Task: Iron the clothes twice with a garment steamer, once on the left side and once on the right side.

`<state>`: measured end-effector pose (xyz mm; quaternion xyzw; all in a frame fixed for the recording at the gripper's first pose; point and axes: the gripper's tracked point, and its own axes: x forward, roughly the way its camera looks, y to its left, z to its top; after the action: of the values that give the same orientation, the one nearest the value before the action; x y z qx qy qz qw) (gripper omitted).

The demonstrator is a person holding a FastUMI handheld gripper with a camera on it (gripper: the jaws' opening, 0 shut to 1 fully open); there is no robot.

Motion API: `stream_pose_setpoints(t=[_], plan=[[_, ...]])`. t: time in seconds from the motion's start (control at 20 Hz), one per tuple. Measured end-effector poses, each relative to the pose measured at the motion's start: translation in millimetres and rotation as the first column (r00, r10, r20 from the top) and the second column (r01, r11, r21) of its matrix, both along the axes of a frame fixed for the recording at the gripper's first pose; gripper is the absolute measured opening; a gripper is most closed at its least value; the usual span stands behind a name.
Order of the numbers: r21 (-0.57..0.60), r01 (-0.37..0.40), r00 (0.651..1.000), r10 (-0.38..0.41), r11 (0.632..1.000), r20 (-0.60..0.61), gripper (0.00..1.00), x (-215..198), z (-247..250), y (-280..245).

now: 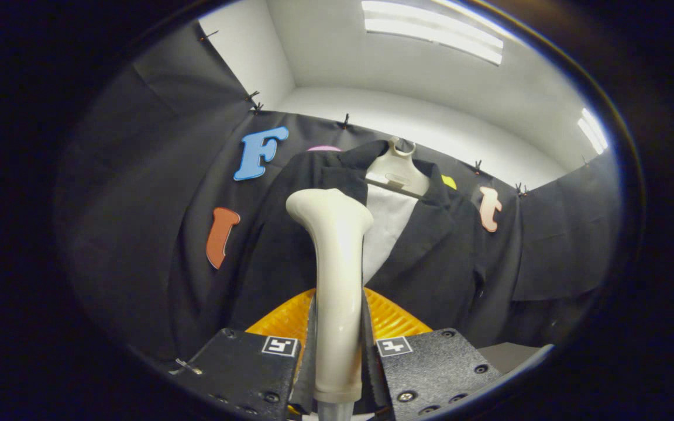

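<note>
A cream garment steamer (337, 280) stands upright between my fingers, and my gripper (338, 345) is shut on its handle. Its head (328, 207) tips toward the left front panel of a black suit jacket (430, 257). The jacket hangs on a white hanger (398, 169) against the booth's black cloth wall, just beyond the steamer. A pale grey lining (388, 225) shows between the lapels. Whether the steamer's head touches the fabric I cannot tell.
An orange ribbed object (395, 318) sits low behind the steamer's handle, just beyond my fingers. Black cloth walls (150, 204) close in left, right and behind the jacket. A grey surface edge (512, 354) shows beyond the right finger.
</note>
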<state>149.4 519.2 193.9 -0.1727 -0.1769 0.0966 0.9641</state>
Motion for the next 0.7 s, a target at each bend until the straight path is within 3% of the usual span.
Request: stream_pose_setpoints(t=[0.7], plan=[[-0.104,0.017,0.982,-0.036,0.994,-0.183,0.36,-22.6,-115.4,-29.6]])
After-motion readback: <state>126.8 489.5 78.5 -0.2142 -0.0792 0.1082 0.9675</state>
